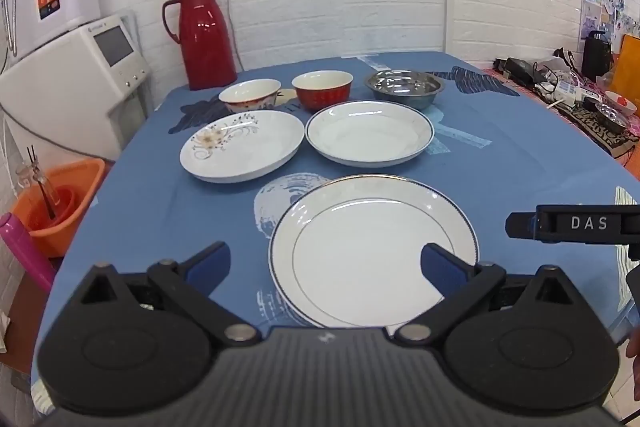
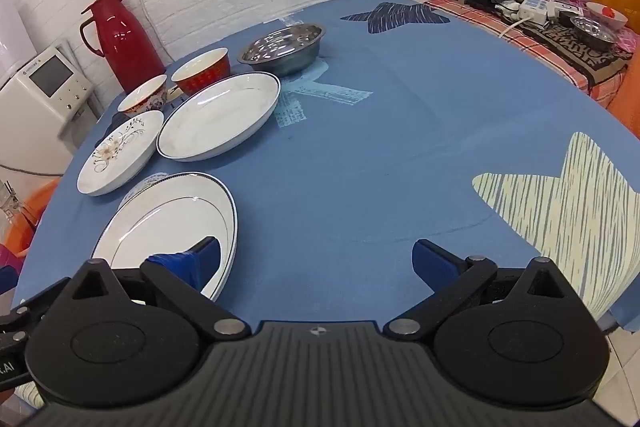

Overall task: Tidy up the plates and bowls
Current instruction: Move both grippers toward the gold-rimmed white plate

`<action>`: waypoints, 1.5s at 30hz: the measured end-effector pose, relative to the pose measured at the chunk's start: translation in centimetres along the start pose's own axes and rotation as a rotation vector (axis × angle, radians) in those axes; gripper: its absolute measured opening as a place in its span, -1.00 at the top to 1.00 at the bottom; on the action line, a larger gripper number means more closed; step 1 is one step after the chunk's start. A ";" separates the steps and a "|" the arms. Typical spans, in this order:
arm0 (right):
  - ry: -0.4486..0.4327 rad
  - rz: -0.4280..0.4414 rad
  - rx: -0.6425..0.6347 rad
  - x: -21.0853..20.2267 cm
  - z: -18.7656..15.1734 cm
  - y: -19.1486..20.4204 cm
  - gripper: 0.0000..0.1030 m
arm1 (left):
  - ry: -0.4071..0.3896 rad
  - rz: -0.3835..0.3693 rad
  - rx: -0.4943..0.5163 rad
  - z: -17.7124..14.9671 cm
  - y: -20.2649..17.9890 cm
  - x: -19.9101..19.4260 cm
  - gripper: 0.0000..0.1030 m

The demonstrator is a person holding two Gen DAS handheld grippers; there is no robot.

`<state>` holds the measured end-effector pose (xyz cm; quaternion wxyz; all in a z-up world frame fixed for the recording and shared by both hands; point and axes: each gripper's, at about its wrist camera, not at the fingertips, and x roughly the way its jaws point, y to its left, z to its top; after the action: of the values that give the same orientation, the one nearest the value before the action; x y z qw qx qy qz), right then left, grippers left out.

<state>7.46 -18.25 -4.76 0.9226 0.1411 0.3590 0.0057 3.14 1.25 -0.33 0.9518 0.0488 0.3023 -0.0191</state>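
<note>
A large white plate with a dark rim [image 1: 372, 247] [image 2: 168, 227] lies nearest on the blue table. Behind it sit a flowered plate [image 1: 242, 145] [image 2: 120, 151] and a deep white plate [image 1: 370, 133] [image 2: 220, 115]. Further back stand a white patterned bowl [image 1: 250, 95] [image 2: 144, 95], a red bowl [image 1: 322, 89] [image 2: 202, 69] and a steel bowl [image 1: 404, 87] [image 2: 282, 47]. My left gripper [image 1: 326, 265] is open above the large plate's near edge. My right gripper [image 2: 316, 261] is open, its left finger over that plate's right rim, and shows at the right of the left wrist view [image 1: 576, 223].
A red thermos jug [image 1: 204, 35] [image 2: 120, 39] stands at the table's back left corner. White appliances [image 1: 76, 87] and an orange basin [image 1: 60, 203] are off the left edge. A cluttered side table [image 2: 568, 23] is at the right. Bare blue tablecloth [image 2: 400, 131] spreads across the right half.
</note>
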 end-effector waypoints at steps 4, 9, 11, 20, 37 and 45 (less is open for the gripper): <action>-0.025 0.011 -0.033 -0.4 0.0 0.6 -0.75 | 0.002 0.013 -0.012 0.1 0.3 0.1 -0.96; -0.081 0.032 -0.062 -1.2 -0.1 1.0 -0.71 | -0.005 0.019 -0.015 0.1 0.5 0.0 -0.96; -0.100 0.044 -0.060 -1.4 -0.1 1.0 -0.71 | -0.006 0.022 -0.018 0.2 0.7 0.0 -0.96; -0.131 0.072 -0.050 -1.7 0.2 1.0 -0.74 | -0.010 0.020 -0.018 0.1 0.8 0.0 -0.96; -0.065 0.063 -0.063 -0.1 -0.3 1.6 -0.75 | 0.007 0.021 -0.025 0.1 1.3 1.0 -0.96; -0.055 0.077 -0.072 0.1 -0.2 1.9 -0.75 | 0.007 0.020 -0.022 -0.1 1.9 1.2 -0.96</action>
<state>7.60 -16.35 -4.49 0.9357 0.1215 0.3273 0.0502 4.21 3.15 -0.91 0.9513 0.0414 0.3055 -0.0061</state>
